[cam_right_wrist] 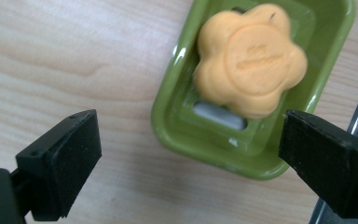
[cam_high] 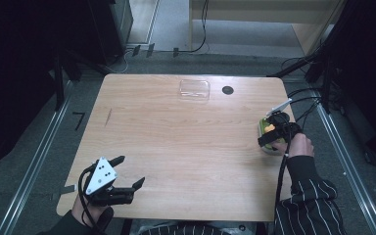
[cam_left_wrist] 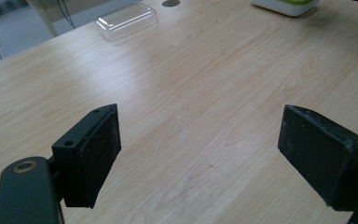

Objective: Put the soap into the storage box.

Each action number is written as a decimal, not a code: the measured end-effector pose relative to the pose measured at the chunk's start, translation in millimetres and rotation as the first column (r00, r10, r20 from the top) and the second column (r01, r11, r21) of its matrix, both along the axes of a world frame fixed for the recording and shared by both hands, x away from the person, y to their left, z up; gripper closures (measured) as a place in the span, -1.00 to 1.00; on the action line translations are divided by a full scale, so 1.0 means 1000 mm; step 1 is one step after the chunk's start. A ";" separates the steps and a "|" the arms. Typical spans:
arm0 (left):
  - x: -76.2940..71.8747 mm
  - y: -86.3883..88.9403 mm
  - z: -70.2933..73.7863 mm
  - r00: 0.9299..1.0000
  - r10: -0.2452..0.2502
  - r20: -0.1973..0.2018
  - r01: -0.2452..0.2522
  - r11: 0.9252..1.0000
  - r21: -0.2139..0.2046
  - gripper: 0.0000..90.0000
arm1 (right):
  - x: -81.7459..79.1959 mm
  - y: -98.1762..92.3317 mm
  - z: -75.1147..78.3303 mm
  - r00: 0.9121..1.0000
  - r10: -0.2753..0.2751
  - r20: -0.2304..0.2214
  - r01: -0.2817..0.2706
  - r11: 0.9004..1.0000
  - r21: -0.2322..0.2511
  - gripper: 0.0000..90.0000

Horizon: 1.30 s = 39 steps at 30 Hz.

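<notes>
An orange flower-shaped soap (cam_right_wrist: 251,59) lies in a green soap dish (cam_right_wrist: 177,112) near the table's right edge, the same dish (cam_high: 263,128) showing small in the high view. My right gripper (cam_right_wrist: 189,161) hangs just above the dish, jaws open wide with nothing between them. In the high view that right gripper (cam_high: 274,137) covers most of the dish. My left gripper (cam_high: 129,174) rests low over the table's near left corner, open and empty. From the left gripper view its pads (cam_left_wrist: 98,154) frame bare wood, and the dish (cam_left_wrist: 286,5) sits at the far edge.
A clear plastic lid (cam_high: 194,90) lies at the table's far middle, also as the lid (cam_left_wrist: 127,19) in the left gripper view. A dark round hole (cam_high: 227,90) sits beside it. Cables (cam_high: 303,98) trail off the right side of the wooden table (cam_high: 186,147).
</notes>
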<state>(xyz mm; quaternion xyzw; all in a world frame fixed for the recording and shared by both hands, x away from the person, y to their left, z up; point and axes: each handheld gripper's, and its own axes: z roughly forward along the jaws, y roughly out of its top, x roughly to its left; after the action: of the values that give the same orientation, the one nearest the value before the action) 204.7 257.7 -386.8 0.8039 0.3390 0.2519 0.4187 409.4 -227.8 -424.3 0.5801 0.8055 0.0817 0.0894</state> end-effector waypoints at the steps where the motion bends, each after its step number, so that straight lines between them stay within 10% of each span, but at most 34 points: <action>1: 0.000 0.000 0.000 1.000 0.001 -0.001 -0.001 1.000 0.001 -0.70 | -0.002 0.001 0.000 1.000 0.009 -0.001 -0.009 1.000 -0.003 -0.88; 39: 0.001 -0.001 0.000 1.000 -0.002 -0.001 0.002 1.000 0.002 -0.70 | -0.098 0.037 -0.028 0.964 0.249 -0.096 -0.254 0.966 -0.046 -0.91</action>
<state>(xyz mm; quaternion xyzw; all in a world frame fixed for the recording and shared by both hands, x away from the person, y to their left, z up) 205.3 256.5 -386.9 0.8048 0.3381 0.2515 0.4180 311.6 -190.7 -451.9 0.4734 0.8778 0.0431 0.0588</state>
